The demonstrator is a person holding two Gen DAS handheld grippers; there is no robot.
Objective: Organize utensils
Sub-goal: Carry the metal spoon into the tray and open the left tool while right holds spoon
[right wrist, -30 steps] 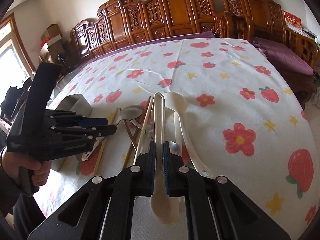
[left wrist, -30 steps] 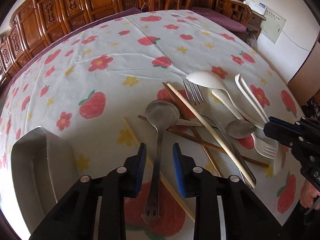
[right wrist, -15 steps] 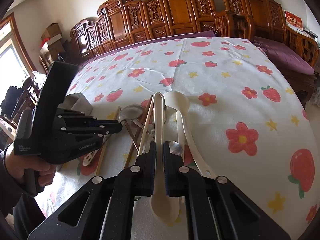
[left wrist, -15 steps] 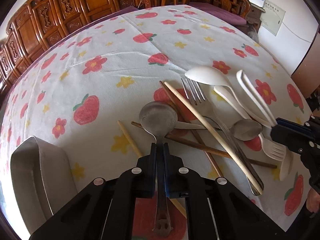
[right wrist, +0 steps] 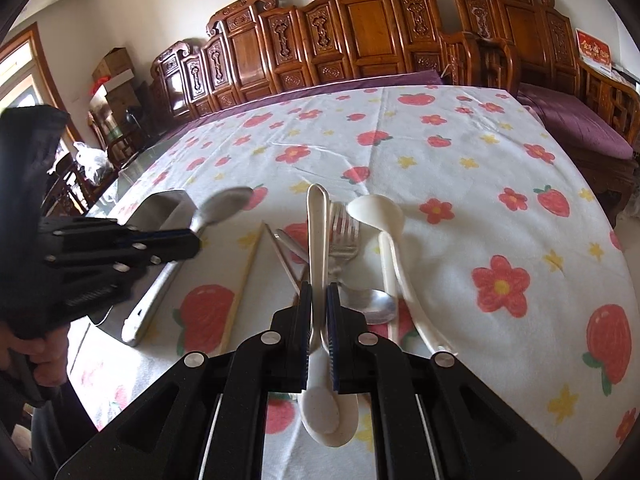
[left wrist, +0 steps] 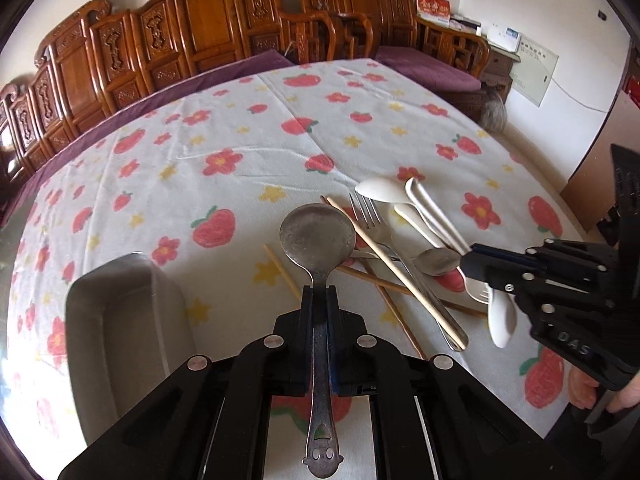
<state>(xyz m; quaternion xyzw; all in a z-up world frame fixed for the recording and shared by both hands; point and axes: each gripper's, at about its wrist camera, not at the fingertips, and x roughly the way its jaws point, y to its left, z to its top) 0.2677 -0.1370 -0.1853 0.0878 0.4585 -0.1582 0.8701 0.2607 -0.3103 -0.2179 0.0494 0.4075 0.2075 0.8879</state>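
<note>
The left gripper (left wrist: 320, 300) was clamped on a dull metal spoon (left wrist: 318, 240), lifted at the frame's centre. The right gripper (right wrist: 319, 300) gripped a white plastic spoon (right wrist: 318, 232). Below, a strawberry-printed tablecloth (left wrist: 240, 140) covered the table; carved wooden chairs (left wrist: 200, 32) lined the top.

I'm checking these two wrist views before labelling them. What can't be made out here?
- Metal tray, left wrist view: its near end is hidden by the left gripper.
- Metal spoon, right wrist view: bowl blurred.
- White spoon, right wrist view: mid-handle hidden by the right gripper.
- Wall notice, left wrist view: text too small.
</note>
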